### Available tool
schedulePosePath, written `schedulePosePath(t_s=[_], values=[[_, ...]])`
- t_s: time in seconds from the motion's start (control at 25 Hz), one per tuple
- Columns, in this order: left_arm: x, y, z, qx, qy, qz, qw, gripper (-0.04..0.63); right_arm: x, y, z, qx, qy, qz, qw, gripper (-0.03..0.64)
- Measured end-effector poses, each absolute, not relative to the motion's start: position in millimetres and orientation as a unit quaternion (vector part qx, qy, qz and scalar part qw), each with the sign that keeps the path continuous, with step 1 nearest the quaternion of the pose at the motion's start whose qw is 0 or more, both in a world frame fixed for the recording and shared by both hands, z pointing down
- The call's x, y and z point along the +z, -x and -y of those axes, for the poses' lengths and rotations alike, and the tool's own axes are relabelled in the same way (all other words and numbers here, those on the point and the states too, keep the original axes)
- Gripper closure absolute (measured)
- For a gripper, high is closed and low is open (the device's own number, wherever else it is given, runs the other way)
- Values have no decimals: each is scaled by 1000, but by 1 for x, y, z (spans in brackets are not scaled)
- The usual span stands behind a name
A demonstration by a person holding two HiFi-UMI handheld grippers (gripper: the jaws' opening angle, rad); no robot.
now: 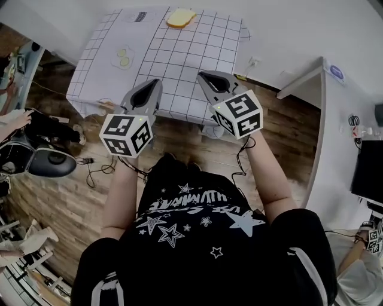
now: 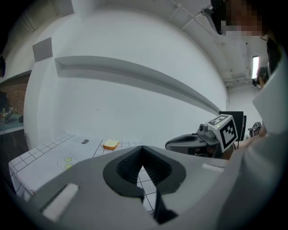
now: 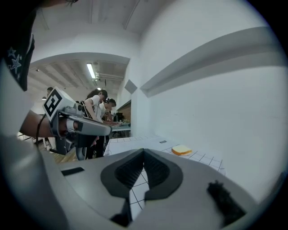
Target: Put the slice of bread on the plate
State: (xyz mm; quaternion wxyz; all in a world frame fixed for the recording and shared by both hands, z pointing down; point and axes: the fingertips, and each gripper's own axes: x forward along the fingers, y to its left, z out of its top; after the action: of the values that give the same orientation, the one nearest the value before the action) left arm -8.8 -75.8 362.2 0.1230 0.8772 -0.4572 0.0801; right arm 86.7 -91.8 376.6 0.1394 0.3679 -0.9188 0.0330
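Note:
A slice of bread (image 1: 181, 18) lies at the far edge of a table with a white gridded cloth (image 1: 179, 54); it also shows in the left gripper view as the bread (image 2: 110, 144) and in the right gripper view as the bread (image 3: 181, 150). A pale plate with two green spots (image 1: 122, 58) sits at the table's left side, seen again as the plate (image 2: 67, 161). My left gripper (image 1: 154, 80) and right gripper (image 1: 202, 75) hover side by side over the near edge, well short of both. Each is shut and holds nothing: left gripper (image 2: 142, 148), right gripper (image 3: 144, 150).
The table stands on a wooden floor (image 1: 179, 143) against a white wall. A white counter (image 1: 335, 89) is at the right, and bags and equipment (image 1: 42, 155) lie at the left. A small label (image 1: 139, 17) lies near the bread. People (image 3: 101, 105) stand in the background.

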Motion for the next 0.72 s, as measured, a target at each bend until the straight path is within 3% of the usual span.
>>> schedulePosePath(t_s=[0.72], values=[[355, 62, -66, 48, -860, 491, 132, 586, 356, -53, -22, 9, -370, 919, 136, 604]])
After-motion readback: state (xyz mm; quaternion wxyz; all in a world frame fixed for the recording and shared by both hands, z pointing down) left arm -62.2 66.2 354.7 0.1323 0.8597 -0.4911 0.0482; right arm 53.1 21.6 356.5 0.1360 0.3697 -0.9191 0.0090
